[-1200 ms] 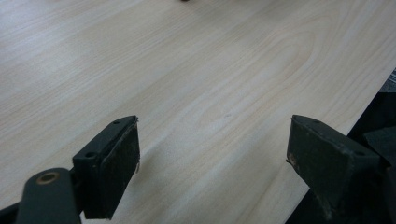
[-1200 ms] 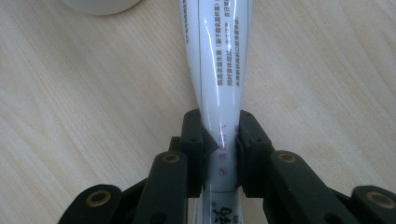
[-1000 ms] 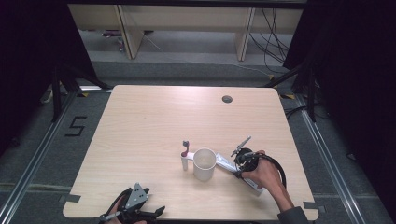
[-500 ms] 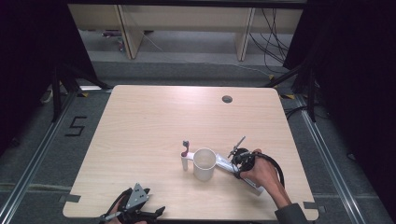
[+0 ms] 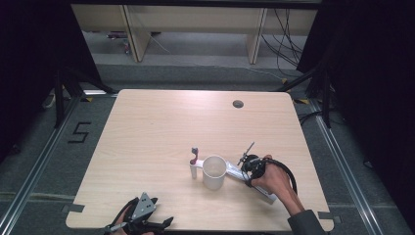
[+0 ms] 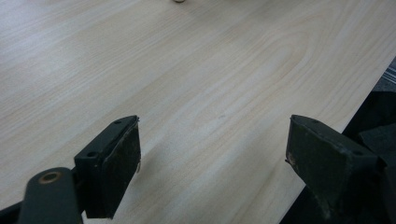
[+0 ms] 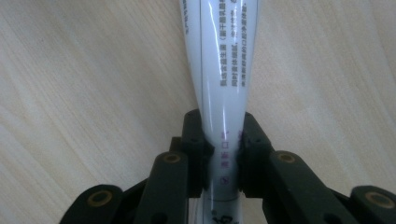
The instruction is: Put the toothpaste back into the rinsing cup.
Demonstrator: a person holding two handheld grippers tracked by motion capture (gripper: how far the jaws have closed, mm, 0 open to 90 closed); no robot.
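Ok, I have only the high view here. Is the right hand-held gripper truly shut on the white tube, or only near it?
Observer: Shut on it. In the right gripper view the right hand-held gripper pinches the tube from both sides, both pads pressed on it.
Operator: And the left one, is it open?
Observer: Yes. The left hand-held gripper stands wide open over bare table, with nothing between its jaws.
Operator: Has the tube any print?
Observer: Yes, lines of small dark print run along its length.
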